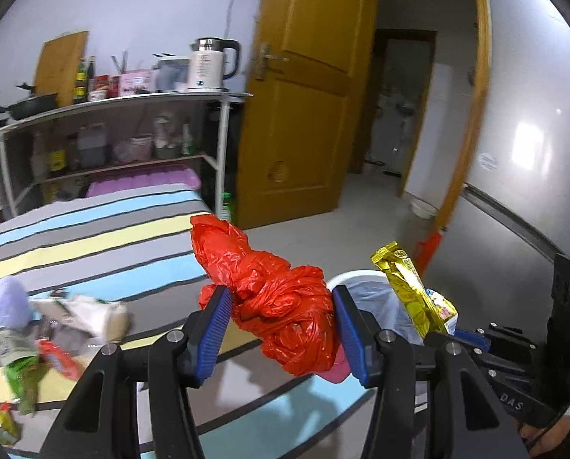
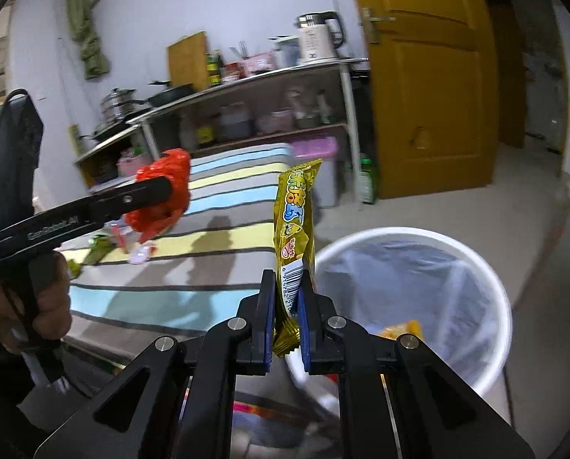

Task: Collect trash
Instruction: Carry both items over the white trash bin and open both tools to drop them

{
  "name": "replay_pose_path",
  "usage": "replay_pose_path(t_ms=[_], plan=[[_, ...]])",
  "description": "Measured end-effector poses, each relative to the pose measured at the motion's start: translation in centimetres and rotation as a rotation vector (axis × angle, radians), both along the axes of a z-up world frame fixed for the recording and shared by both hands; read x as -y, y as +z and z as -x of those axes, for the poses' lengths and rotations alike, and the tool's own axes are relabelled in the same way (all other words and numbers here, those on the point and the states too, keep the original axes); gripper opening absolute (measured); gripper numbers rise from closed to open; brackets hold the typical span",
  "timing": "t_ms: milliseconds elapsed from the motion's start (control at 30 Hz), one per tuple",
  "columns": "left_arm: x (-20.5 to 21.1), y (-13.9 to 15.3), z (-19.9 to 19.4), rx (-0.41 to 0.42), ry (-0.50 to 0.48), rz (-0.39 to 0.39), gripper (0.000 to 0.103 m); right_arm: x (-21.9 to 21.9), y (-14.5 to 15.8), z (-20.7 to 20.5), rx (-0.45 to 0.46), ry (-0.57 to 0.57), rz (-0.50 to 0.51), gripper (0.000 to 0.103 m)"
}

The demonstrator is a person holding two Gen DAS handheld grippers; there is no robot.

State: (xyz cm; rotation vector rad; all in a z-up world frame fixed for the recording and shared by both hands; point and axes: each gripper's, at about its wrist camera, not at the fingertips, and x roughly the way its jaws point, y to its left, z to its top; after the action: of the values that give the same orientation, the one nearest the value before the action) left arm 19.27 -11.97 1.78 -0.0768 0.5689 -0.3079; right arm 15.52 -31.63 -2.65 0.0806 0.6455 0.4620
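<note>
Crumpled red plastic bag [image 1: 281, 306], glossy and knotted, is pinched btwn the ribbed blue pads of the left tool [image 1: 283, 329], jaws part open around its bulk, over the striped bed [image 1: 93, 237] edge. Right tool [image 2: 288, 317] nearly closed on a flat gold foil wrapper [image 2: 294, 222], standing upright. Round white bin [image 2: 487, 267] w/ thin clear liner sits just right of it, mouth open. More wrappers [image 1: 36, 348] lie on the bed.

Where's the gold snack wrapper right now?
The gold snack wrapper stands upright, pinched in the right gripper, just left of the white trash bin and not yet over it.
</note>
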Motion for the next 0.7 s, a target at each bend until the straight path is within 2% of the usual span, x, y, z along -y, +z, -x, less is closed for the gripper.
replay_pose_path(t_ms=[267, 700], plan=[[3.7, -1.0, -0.4, -0.017, -0.112, 0.001, 0.054, 3.1, -0.4, 0.4, -0.034, -0.098, 0.032, 0.011], [8.5, -3.7, -1.6, -0.080, -0.224, -0.032, 0.055, 4.1, -2.1, -0.3, -0.110, -0.143, 0.033, 0.014]])
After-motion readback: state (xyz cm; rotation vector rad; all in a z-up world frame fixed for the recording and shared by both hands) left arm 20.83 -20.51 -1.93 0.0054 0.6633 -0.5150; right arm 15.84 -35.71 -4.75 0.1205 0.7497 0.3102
